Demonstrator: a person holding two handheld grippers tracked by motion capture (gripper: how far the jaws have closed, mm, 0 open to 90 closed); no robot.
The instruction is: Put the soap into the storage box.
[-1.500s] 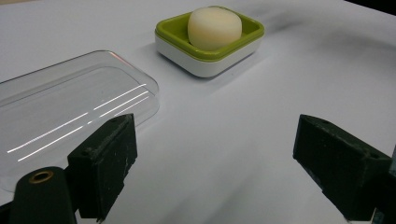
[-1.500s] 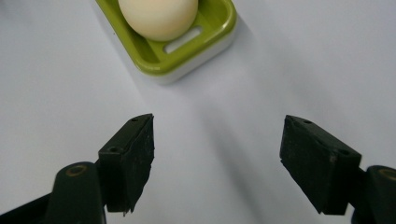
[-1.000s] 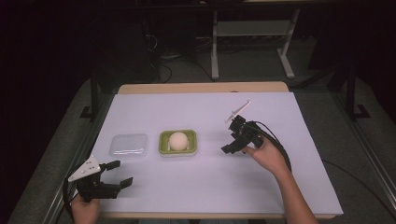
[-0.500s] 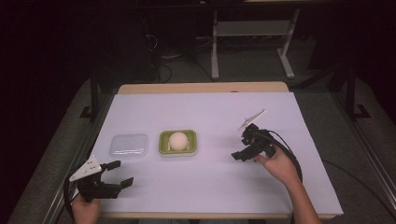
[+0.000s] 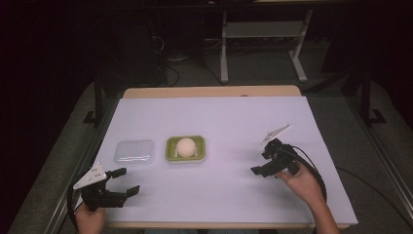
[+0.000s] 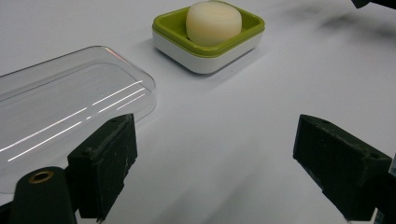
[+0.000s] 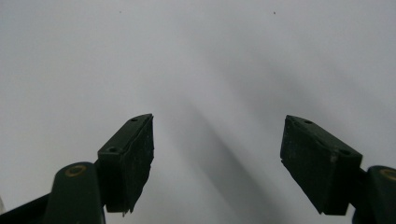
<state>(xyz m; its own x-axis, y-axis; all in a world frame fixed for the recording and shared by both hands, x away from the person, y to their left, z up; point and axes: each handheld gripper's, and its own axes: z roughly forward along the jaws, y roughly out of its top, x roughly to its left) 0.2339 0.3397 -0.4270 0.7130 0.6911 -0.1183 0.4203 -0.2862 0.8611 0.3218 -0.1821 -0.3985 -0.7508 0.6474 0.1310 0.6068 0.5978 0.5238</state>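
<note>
A green and white dish (image 5: 170, 155) (image 6: 205, 56) holding a round cream bar (image 5: 185, 146) (image 6: 214, 22) sits left of the table's middle. To its left lies a clear plastic lid (image 5: 134, 152) (image 6: 60, 112). My left gripper (image 5: 125, 181) (image 6: 219, 163) is open near the front left corner, pointing towards the lid and dish, with nothing between its jaws. At the right, my right gripper (image 5: 260, 162) (image 7: 217, 158) is open low over bare white table, well apart from the dish.
The white table top (image 5: 224, 122) has a wooden strip along its far edge (image 5: 209, 91). Beyond it stand a metal frame (image 5: 263, 39) and cables on a dark floor. A cable (image 5: 311, 168) loops from the right gripper.
The right gripper has drawn back from the dish, moving right and towards the near edge. The left gripper has stayed in place.
</note>
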